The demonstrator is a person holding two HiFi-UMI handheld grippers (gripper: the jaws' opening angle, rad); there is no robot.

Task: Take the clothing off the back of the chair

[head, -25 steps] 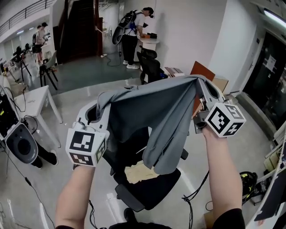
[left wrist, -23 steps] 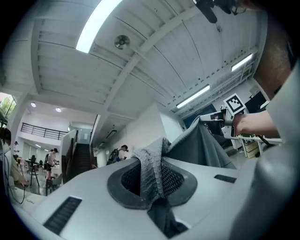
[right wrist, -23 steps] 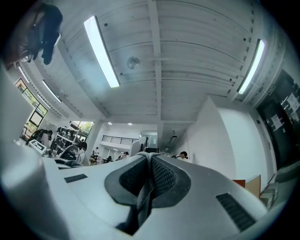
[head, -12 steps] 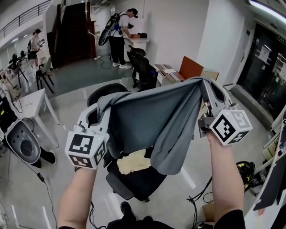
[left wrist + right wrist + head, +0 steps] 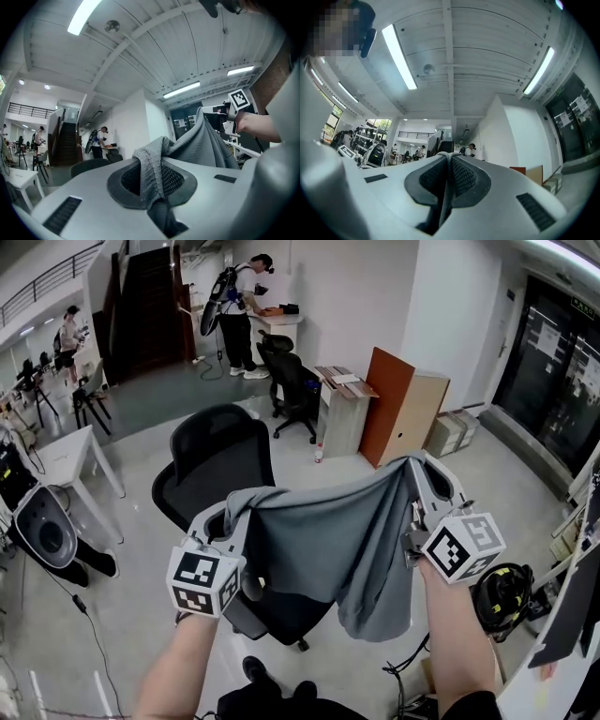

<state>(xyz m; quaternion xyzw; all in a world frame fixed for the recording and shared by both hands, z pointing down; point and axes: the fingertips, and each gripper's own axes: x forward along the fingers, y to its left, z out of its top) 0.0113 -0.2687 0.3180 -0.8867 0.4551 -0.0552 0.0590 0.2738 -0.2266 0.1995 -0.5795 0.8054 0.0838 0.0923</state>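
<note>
A grey garment (image 5: 328, 540) hangs stretched between my two grippers, in front of the black office chair (image 5: 217, 454), whose mesh back stands bare. My left gripper (image 5: 232, 507) is shut on one bunched corner; in the left gripper view the knit fabric (image 5: 151, 168) is pinched between the pads and trails off to the right gripper (image 5: 206, 112). My right gripper (image 5: 413, 467) is shut on the other corner. In the right gripper view only a thin grey edge (image 5: 445, 199) shows between the shut pads. The garment's lower folds hide the chair's seat.
An orange and wood cabinet (image 5: 405, 413) and a low shelf (image 5: 342, 409) stand behind the chair. A second black chair (image 5: 291, 385) and a person at a desk (image 5: 239, 306) are farther back. A white table (image 5: 75, 446) is at left; cables and a yellow-black object (image 5: 502, 596) lie on the floor.
Both grippers have come down and back toward me with the garment stretched between them. The garment has drawn away from the chair, and the chair back now shows bare behind it.
</note>
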